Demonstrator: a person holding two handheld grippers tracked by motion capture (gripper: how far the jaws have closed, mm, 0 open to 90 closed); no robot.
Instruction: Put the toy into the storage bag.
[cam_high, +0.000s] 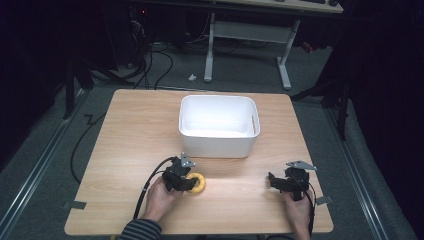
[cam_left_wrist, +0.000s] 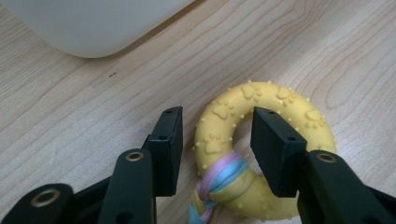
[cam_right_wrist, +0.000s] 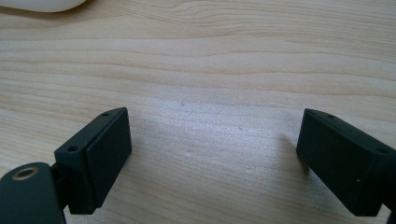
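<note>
A yellow rubber ring toy (cam_high: 198, 183) with paw prints and a pink and blue cord tied round it lies on the wooden table (cam_high: 130, 135), near the front left. My left gripper (cam_high: 188, 181) straddles the ring's (cam_left_wrist: 219, 135) left side. One jaw stands outside the ring and the other in its hole. A gap shows between the outer pad and the rubber, so the left gripper (cam_left_wrist: 215, 122) is open around it. My right gripper (cam_high: 273, 180) rests at the front right, and its jaws (cam_right_wrist: 212, 135) are wide open over bare wood.
A white plastic bin (cam_high: 215, 145) stands at the table's middle back, just beyond both grippers; its corner shows in the left gripper view (cam_left_wrist: 93, 23) and the right gripper view (cam_right_wrist: 42, 3). Bare wood lies between the two hands.
</note>
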